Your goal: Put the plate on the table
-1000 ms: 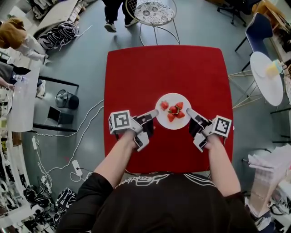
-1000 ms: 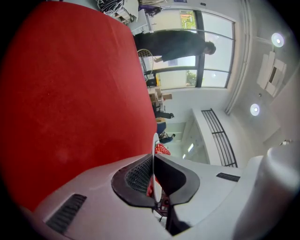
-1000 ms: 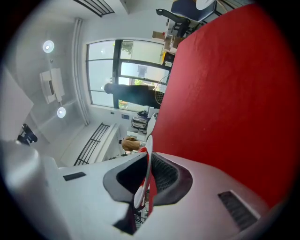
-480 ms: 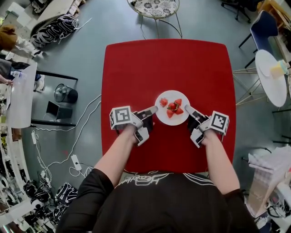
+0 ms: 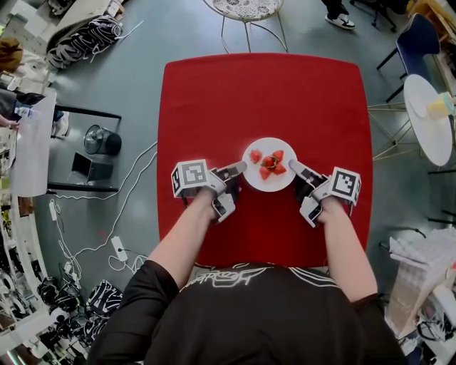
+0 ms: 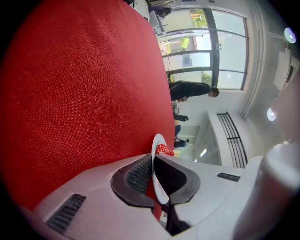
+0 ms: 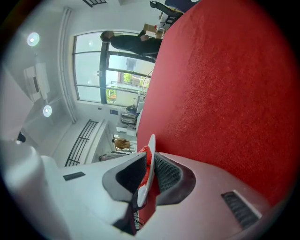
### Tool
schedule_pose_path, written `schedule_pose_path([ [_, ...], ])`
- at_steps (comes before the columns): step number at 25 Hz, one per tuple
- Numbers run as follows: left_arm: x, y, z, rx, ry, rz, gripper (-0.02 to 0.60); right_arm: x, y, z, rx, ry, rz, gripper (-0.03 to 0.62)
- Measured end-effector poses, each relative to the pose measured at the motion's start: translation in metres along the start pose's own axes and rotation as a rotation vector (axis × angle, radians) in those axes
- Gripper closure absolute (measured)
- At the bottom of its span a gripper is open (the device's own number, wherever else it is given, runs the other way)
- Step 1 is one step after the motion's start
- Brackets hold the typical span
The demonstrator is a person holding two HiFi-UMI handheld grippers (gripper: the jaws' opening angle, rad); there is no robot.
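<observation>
A white plate [image 5: 268, 184] with cut strawberries [image 5: 268, 162] sits over the middle of the red table [image 5: 263, 93]. My left gripper [image 5: 237, 168] is shut on its left rim and my right gripper [image 5: 295, 168] on its right rim. In the left gripper view the plate's thin edge [image 6: 158, 140] runs between the dark pads [image 6: 133, 176] of that gripper [image 6: 153, 161], with a strawberry [image 6: 164, 150] beyond. The right gripper view has the rim [image 7: 150, 143] clamped in the same way by that gripper [image 7: 149, 161]. Whether the plate rests on the cloth I cannot tell.
A metal chair with a patterned seat [image 5: 246, 8] stands past the table's far edge. To the right are a round white side table [image 5: 427, 125] and a blue chair [image 5: 417, 43]. Cables [image 5: 128, 207] lie on the floor at left. A person's feet [image 5: 338, 18] show at top right.
The view has shifted a little, so table and plate sit higher in the picture. Both grippers keep their hold on the plate. The person by the chair is gone from view.
</observation>
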State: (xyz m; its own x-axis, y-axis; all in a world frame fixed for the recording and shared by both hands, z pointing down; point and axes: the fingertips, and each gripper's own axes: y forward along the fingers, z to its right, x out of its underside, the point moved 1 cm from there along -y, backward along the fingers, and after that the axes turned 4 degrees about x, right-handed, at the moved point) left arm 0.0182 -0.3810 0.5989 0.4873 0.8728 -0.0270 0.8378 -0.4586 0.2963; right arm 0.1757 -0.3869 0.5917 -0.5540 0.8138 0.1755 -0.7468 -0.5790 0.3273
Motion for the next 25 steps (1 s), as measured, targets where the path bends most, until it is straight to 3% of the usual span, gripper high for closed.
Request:
schedule_pose_path([
  [13, -0.001, -0.001, 0.0, -0.053, 0.028, -0.006, 0.56, 0.002, 0.0, -0.007, -0.032, -0.007, -0.038, 0.549],
  [25, -0.005, -0.005, 0.002, -0.059, 0.081, 0.007, 0.541, 0.0, -0.002, -0.013, -0.015, -0.083, -0.054, 0.511],
])
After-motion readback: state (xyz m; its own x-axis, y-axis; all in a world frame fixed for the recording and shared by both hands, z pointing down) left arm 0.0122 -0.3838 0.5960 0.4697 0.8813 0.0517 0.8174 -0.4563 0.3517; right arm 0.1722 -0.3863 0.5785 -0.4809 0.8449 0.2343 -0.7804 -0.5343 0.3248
